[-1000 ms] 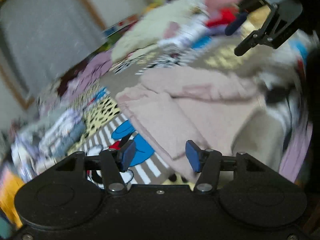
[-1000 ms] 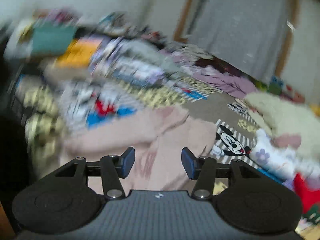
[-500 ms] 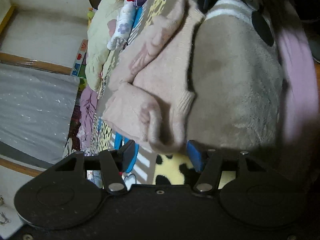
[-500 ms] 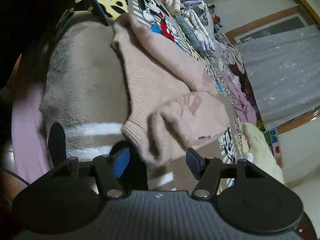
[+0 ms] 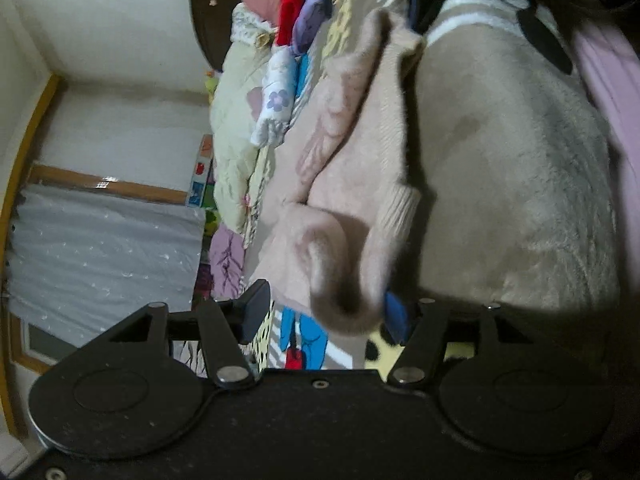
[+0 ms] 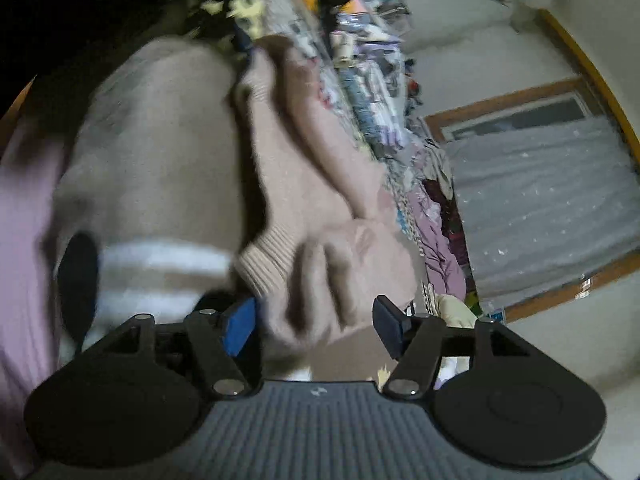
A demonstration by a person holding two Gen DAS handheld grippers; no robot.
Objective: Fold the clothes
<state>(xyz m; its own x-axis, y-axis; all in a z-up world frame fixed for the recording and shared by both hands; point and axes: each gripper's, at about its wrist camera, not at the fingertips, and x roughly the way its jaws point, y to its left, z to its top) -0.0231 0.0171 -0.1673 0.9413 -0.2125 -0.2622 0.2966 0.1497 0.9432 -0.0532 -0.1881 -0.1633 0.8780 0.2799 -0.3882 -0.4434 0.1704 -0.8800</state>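
A pink knit sweater (image 5: 352, 168) lies spread on a cartoon-print blanket (image 5: 304, 336). Both views are rolled on their side. My left gripper (image 5: 325, 314) is at one ribbed hem corner. A rolled fold of the sweater bulges between its jaws against the blue pad (image 5: 394, 316), while the other pad stands clear of it. My right gripper (image 6: 314, 328) is at the opposite hem corner of the sweater (image 6: 320, 208). Bunched knit lies between its jaws, next to the blue pad (image 6: 240, 328), with a gap at the other pad. Neither gripper squeezes the cloth.
Beige fleece with white stripes (image 5: 512, 152) rises right beside the hem, with pink cloth (image 5: 616, 92) behind it. Piles of clothes (image 5: 240, 120) line the far edge of the blanket. A grey curtain (image 6: 540, 200) and white wall lie beyond.
Both grippers have dropped from above the sweater to its hem and rolled onto their sides. The hem corners now lie between the jaws, which stand a little wider.
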